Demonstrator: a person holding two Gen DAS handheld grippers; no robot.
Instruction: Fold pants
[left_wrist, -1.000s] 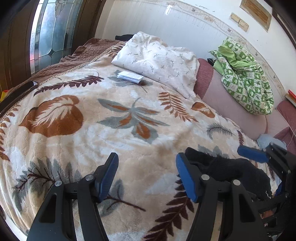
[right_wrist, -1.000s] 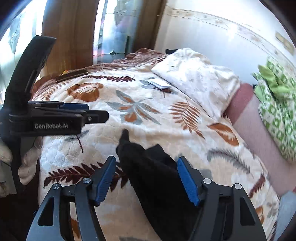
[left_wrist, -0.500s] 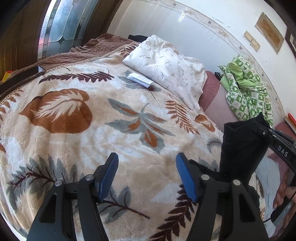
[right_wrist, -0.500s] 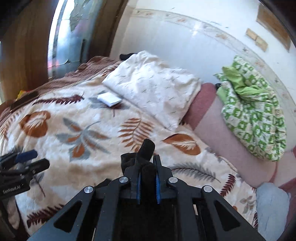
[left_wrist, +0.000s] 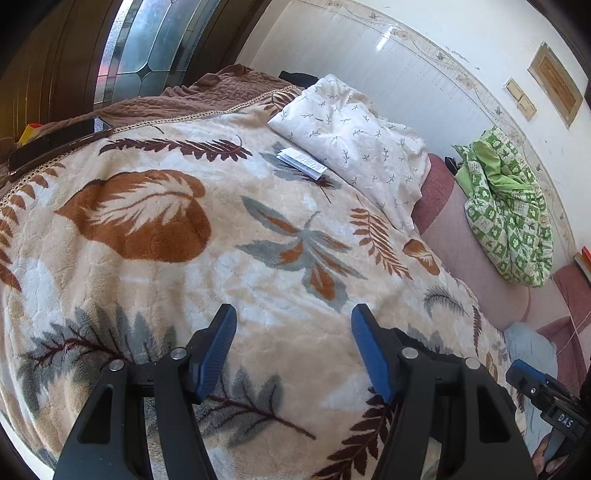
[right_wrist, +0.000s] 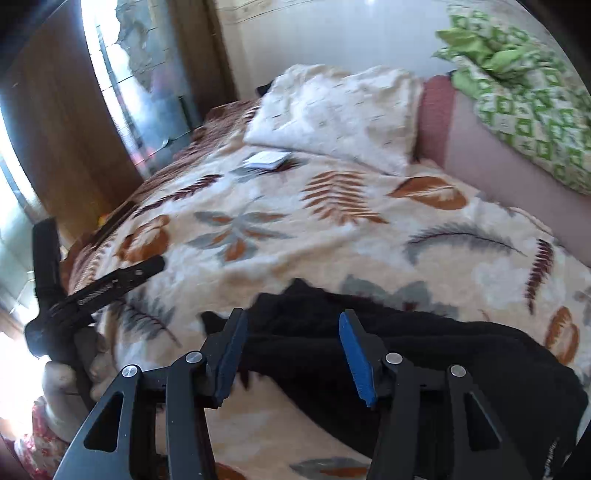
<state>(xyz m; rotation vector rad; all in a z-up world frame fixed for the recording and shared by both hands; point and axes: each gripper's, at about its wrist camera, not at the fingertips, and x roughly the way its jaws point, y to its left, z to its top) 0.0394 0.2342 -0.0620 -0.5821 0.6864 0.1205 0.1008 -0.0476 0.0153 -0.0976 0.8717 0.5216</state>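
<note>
Light: bright daylight from the window (left_wrist: 147, 55) at the bed's far left corner | Glare: blown-out white at left edge, right wrist view | Blur: right wrist view smeared; left wrist view sharp | Distortion: fisheye bending, dark vignette corners | Shadows: soft on blanket (left_wrist: 258, 277)

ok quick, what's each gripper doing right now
Left gripper: open, holding nothing.
Right gripper: jaws opening, pads clear of the black pants lying under them.
</note>
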